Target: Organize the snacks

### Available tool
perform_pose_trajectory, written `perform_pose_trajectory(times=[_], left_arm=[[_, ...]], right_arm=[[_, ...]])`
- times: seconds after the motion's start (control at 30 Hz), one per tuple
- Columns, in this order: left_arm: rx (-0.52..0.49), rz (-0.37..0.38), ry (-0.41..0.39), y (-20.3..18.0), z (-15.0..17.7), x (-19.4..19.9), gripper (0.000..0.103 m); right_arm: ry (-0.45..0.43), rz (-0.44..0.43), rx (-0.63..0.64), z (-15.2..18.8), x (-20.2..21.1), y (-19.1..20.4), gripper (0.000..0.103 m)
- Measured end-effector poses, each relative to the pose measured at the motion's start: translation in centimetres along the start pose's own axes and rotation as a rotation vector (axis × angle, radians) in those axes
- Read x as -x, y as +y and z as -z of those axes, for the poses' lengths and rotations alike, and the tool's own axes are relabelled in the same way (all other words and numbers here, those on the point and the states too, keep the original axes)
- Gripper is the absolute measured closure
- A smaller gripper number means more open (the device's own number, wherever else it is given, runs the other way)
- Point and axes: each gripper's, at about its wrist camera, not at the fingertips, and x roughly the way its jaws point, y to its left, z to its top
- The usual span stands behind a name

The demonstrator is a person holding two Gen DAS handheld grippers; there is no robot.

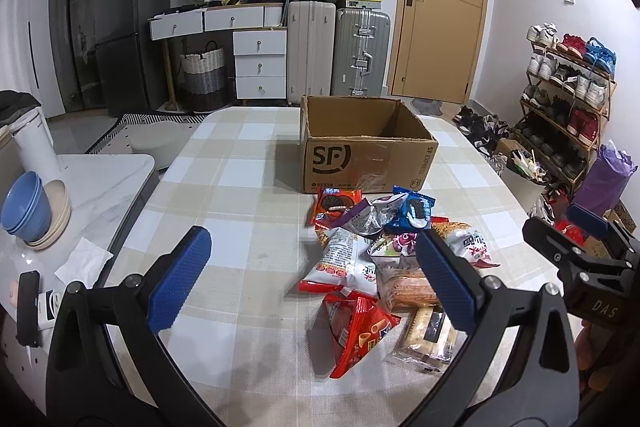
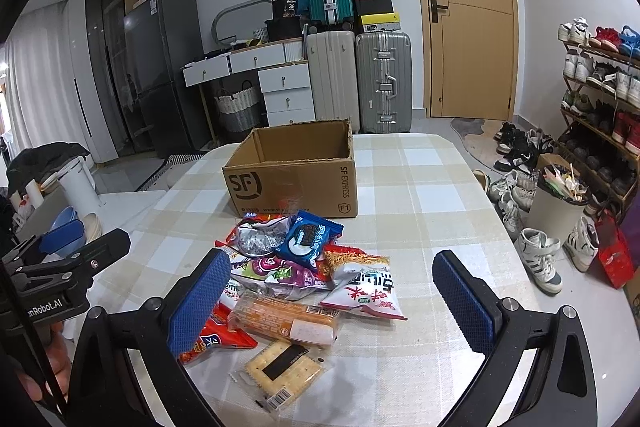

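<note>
A pile of snack packets [image 1: 372,259] lies on the checked tablecloth [image 1: 240,187], in front of an open, empty SF cardboard box [image 1: 360,155]. My left gripper [image 1: 316,279] is open and empty, hovering just near the pile's front. My right gripper [image 2: 336,299] is open and empty over the pile's near side, above an orange biscuit pack [image 2: 284,319] and a cracker pack [image 2: 284,367]. The box [image 2: 296,179] stands behind the pile [image 2: 304,259]. A blue cookie packet [image 2: 308,239] lies on top.
A side counter at the left holds blue bowls [image 1: 28,207] and a phone [image 1: 28,307]. Suitcases [image 1: 340,51], a drawer unit and a door stand behind. A shoe rack [image 2: 600,99] and a bin [image 2: 556,203] are at the right of the table.
</note>
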Motion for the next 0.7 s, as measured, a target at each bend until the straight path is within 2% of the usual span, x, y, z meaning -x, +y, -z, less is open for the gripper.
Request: perform_pose_trajectory(times=[0.7], left_arm=[[0.001, 0.003, 0.003, 0.25, 0.25, 0.12, 0.001]], right_arm=[[0.005, -0.008, 0.005, 0.46, -0.21, 0.38, 0.0]])
